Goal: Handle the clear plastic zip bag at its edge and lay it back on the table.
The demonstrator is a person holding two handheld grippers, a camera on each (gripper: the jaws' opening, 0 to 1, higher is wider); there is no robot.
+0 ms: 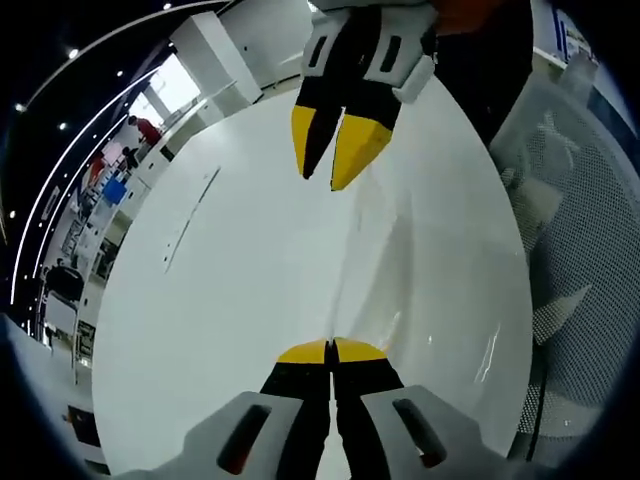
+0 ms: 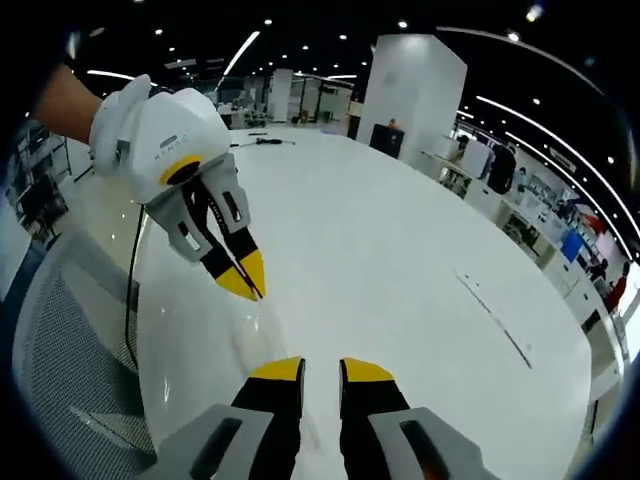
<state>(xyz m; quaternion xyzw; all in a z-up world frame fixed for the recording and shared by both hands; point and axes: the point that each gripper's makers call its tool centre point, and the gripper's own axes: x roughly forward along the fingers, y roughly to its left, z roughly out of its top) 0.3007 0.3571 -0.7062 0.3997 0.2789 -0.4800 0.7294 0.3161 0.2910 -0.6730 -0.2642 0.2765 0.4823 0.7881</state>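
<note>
In the left gripper view, the left gripper (image 1: 331, 350) rises from six o'clock with its yellow-tipped jaws pressed together, clamped on the near edge of the clear plastic zip bag (image 1: 400, 270). The bag lies nearly flat on the white table (image 1: 230, 300), showing as faint creases and glints running toward twelve o'clock. At its far end the right gripper (image 1: 338, 150) comes down from twelve o'clock, jaws slightly parted, tips at or just above the bag; whether they touch it I cannot tell.

In the right gripper view, the right gripper (image 2: 322, 370) stands at six o'clock with a clear gap between its jaws and nothing held between them. At ten o'clock the left gripper (image 2: 250, 285) points down, tips closed on the bag's edge (image 2: 262, 335). A mesh chair (image 2: 70, 350) sits at eight o'clock.
</note>
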